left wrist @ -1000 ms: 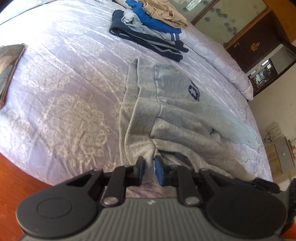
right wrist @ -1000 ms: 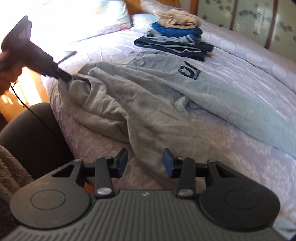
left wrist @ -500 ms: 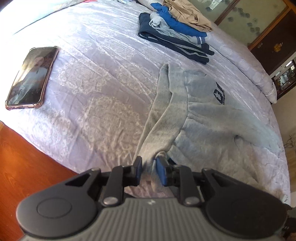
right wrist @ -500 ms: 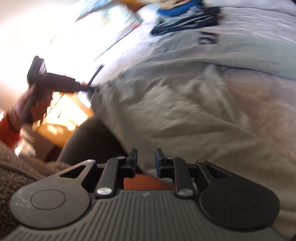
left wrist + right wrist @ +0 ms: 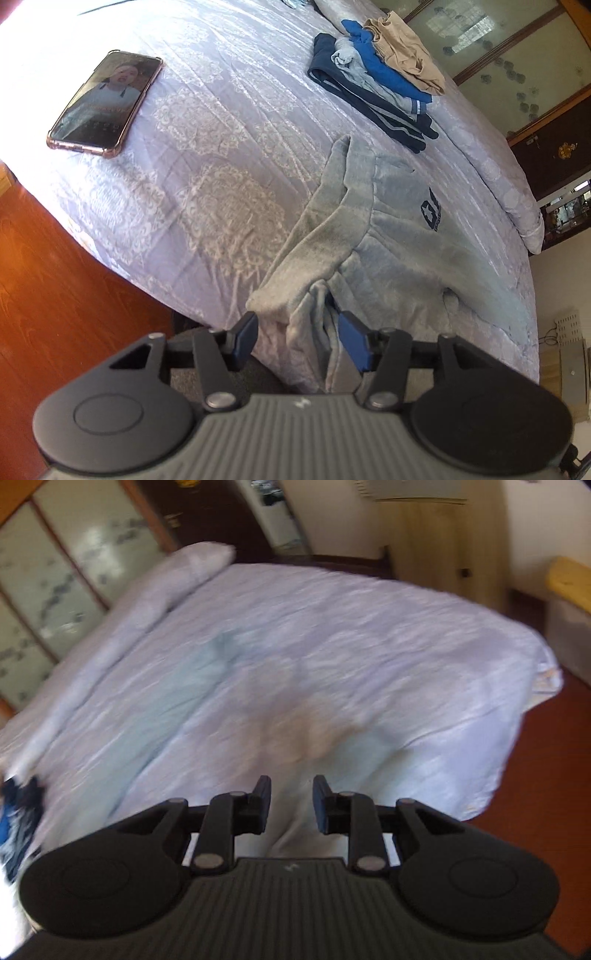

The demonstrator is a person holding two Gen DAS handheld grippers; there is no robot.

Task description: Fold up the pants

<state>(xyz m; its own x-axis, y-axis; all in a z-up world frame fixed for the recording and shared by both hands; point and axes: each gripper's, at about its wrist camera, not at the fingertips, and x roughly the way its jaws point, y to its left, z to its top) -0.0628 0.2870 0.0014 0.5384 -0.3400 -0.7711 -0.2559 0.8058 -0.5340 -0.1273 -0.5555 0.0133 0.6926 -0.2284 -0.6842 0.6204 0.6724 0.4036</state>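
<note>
Grey sweatpants (image 5: 399, 254) with a dark star logo lie on the lilac bedspread (image 5: 207, 155), the waistband hanging over the near bed edge. My left gripper (image 5: 301, 338) is open, its blue pads either side of the waistband fold, which rests loose between them. In the blurred right wrist view a pale grey trouser leg (image 5: 177, 701) stretches across the bed. My right gripper (image 5: 291, 805) is open and empty over the bed's near edge.
A phone (image 5: 105, 101) with a lit screen lies on the bed at the left. A stack of folded clothes (image 5: 380, 85) sits at the far side. Wooden floor (image 5: 55, 295) runs below the bed edge. Wardrobe doors (image 5: 55, 583) stand behind the bed.
My left gripper has opened and let go of the waistband. My right gripper swung right toward the foot of the bed and opened a little wider.
</note>
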